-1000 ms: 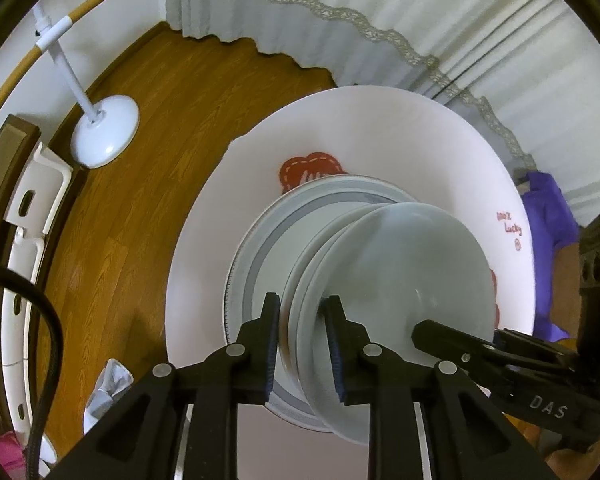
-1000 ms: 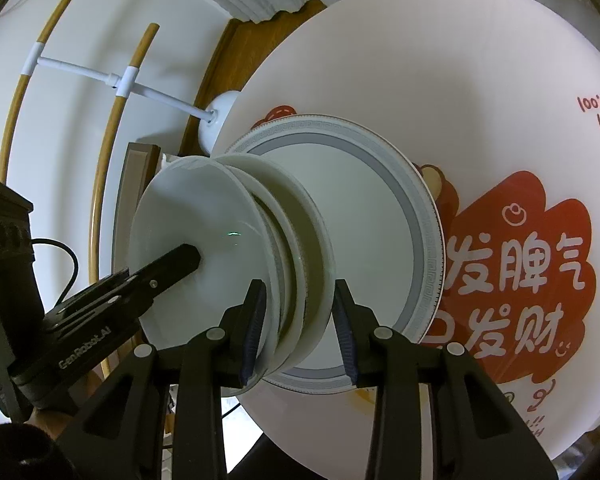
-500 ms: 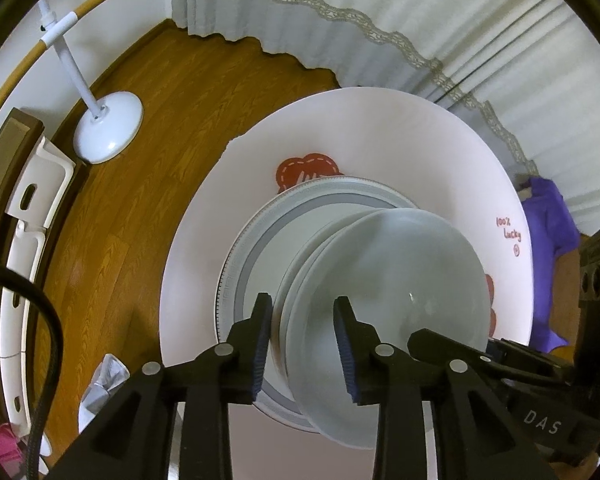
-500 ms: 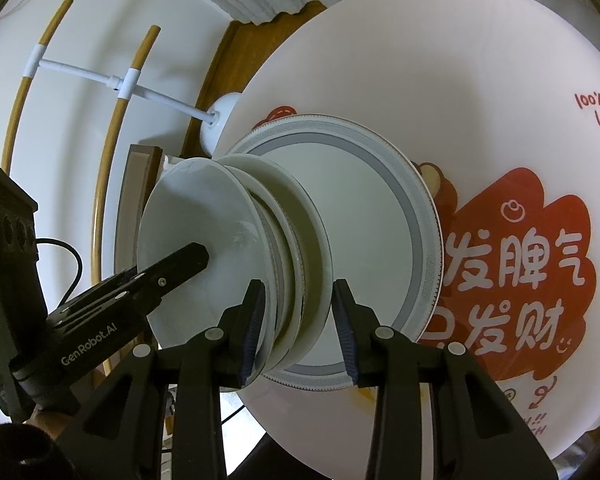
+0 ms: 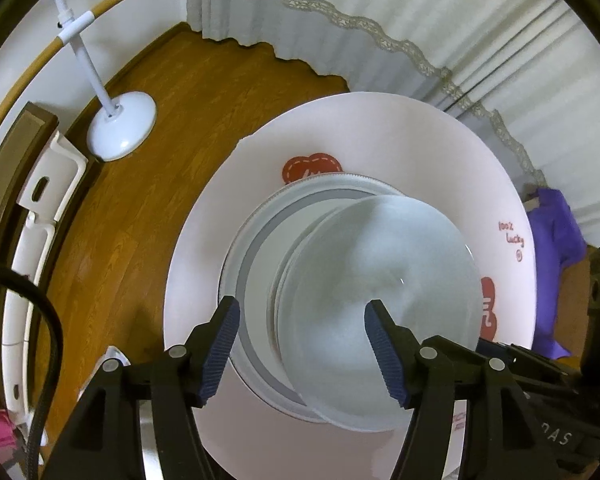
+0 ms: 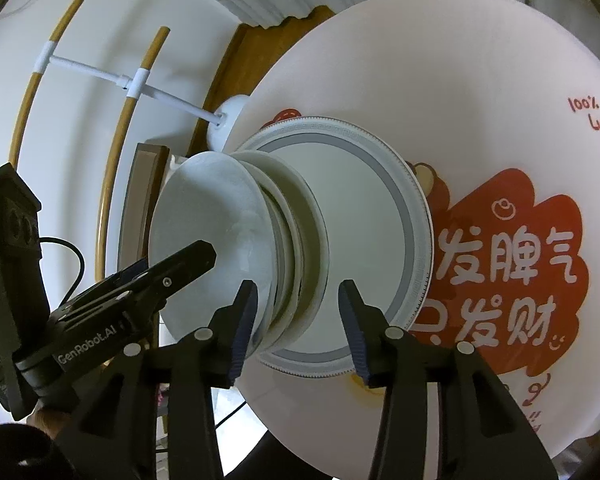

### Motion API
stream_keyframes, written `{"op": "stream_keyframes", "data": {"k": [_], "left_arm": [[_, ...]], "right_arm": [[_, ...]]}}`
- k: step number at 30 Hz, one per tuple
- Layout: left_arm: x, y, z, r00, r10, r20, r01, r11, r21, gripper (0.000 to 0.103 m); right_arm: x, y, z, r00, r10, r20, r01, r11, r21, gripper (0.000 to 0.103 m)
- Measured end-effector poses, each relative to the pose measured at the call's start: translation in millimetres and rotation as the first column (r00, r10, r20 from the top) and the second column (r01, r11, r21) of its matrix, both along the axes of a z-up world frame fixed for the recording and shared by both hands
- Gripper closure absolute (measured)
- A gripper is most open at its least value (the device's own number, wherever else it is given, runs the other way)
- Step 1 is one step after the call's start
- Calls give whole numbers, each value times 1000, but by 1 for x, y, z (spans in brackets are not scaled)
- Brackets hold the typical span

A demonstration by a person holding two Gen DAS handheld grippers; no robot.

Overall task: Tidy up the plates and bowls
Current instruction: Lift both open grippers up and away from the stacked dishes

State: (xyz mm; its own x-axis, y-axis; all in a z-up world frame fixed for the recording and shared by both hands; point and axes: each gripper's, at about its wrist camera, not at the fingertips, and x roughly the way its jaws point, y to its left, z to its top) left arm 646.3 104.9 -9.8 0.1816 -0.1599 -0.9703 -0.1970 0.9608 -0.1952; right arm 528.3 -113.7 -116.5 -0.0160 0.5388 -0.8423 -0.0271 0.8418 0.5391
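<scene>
A stack of white bowls [image 5: 376, 280] [image 6: 220, 248] rests on a large grey-rimmed plate [image 5: 256, 248] [image 6: 380, 220], which lies on a round pink table [image 5: 400, 140] [image 6: 440, 80]. My left gripper [image 5: 302, 350] is open, its fingers spread either side of the stack's near edge. My right gripper [image 6: 298, 326] is open too, its fingers straddling the bowls' rims without gripping. The left gripper's body [image 6: 112, 300] shows in the right wrist view, reaching over the top bowl.
A white floor stand [image 5: 120, 124] with wooden hoops stands on the wood floor left of the table. White curtains [image 5: 420, 20] hang behind. A purple cloth [image 5: 556, 248] lies at the right. A white rack [image 5: 32, 220] runs along the left wall.
Both grippers have opened: the left let go of the bowl rims and pulled back and up a little, the right spread its fingers off the rims. The bowl stack sits on the plate.
</scene>
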Motion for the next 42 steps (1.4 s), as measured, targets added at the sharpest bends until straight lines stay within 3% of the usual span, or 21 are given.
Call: {"op": "stream_keyframes", "data": {"k": [5, 10, 12, 19, 26, 32, 35, 39, 42], "left_arm": [[-15, 2, 7, 1000, 14, 23, -13, 1000, -16, 39], [-34, 7, 21, 998, 7, 67, -6, 1000, -22, 27], [-42, 8, 22, 997, -5, 81, 8, 999, -33, 27], [-66, 14, 34, 990, -28, 135, 31, 999, -22, 23], [-93, 6, 35, 972, -111, 207, 111, 994, 15, 23], [-125, -6, 31, 932, -171, 318, 165, 985, 48, 23], [-145, -8, 27, 899, -191, 395, 182, 981, 61, 18], [-177, -13, 18, 856, -209, 473, 191, 978, 86, 17], [-203, -12, 10, 840, -208, 502, 181, 978, 103, 17]], "right_arm": [[-7, -2, 7, 999, 30, 22, -30, 1000, -1, 52], [-15, -9, 19, 997, 32, 63, -33, 999, 3, 46], [-21, -11, 23, 996, 35, 81, -34, 999, -18, 39], [-38, -13, 36, 989, 36, 143, -26, 997, -73, 33], [-59, -16, 41, 977, 10, 213, 4, 998, -65, 29], [-82, -17, 50, 950, 2, 312, 19, 998, -65, 25], [-97, -18, 52, 920, 13, 391, 23, 996, -88, 18], [-116, -20, 48, 887, -1, 461, 52, 994, -98, 18], [-136, -23, 41, 859, -30, 511, 94, 991, -100, 17]]}}
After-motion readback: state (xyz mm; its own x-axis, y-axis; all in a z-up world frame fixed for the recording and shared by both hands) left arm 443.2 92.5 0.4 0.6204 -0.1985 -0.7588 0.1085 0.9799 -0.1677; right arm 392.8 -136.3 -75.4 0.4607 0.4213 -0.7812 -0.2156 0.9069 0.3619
